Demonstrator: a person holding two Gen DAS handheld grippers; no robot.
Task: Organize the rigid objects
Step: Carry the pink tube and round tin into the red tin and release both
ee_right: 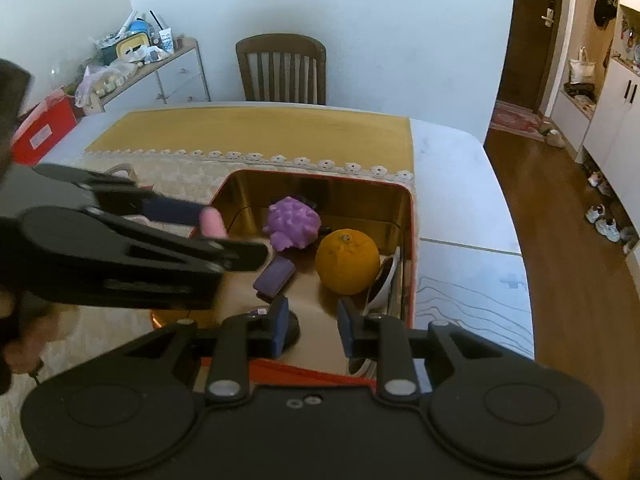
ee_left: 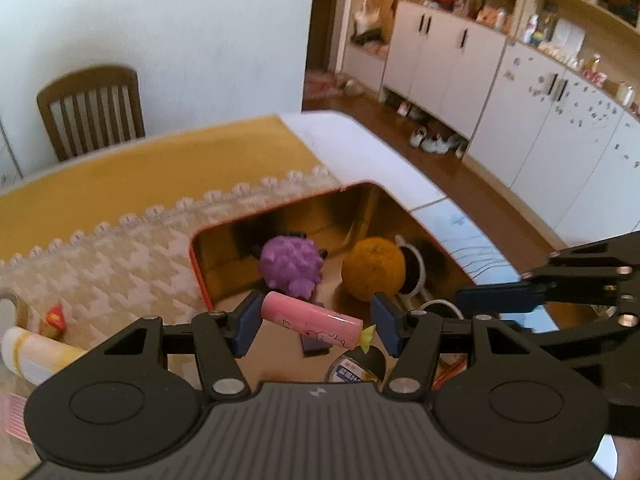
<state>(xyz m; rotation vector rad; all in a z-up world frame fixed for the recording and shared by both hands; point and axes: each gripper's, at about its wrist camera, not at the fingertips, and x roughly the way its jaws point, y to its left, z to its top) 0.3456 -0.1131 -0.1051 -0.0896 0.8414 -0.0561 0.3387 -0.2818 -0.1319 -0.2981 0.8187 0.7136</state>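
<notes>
Cloth roll [ee_left: 36,350]: a white and yellow roll lying at the far left on the patterned table runner [ee_left: 120,264], with a small red wrapped thing [ee_left: 54,318] just beside it.
Left gripper [ee_left: 314,322]: above the near end of the tin, jaws wide apart; the pink tube lies across the gap, one end against the left pad while the other end stops short of the right pad — released rather than pinched, as far as the left wrist view shows.
Pink tube [ee_left: 310,324]: a pink cylinder with small drawings on it, tilted, up over the tin's floor; in the right wrist view only its rounded tip [ee_right: 212,222] shows past the left tool's finger.
Tin [ee_left: 196,256]: a red-rimmed box with a shiny gold inside, standing on the runner at the table's right part.
Purple spiky ball [ee_left: 290,266]: inside the tin, toward the far wall.
Purple flat case [ee_right: 274,276]: on the tin floor, just in front of the ball.
Orange [ee_left: 374,268]: inside the tin, right of the ball, near a white-rimmed round object [ee_right: 382,280] leaning on the right wall.
Right gripper [ee_right: 312,322]: over the tin's near edge, jaws parted with nothing between them.
</notes>
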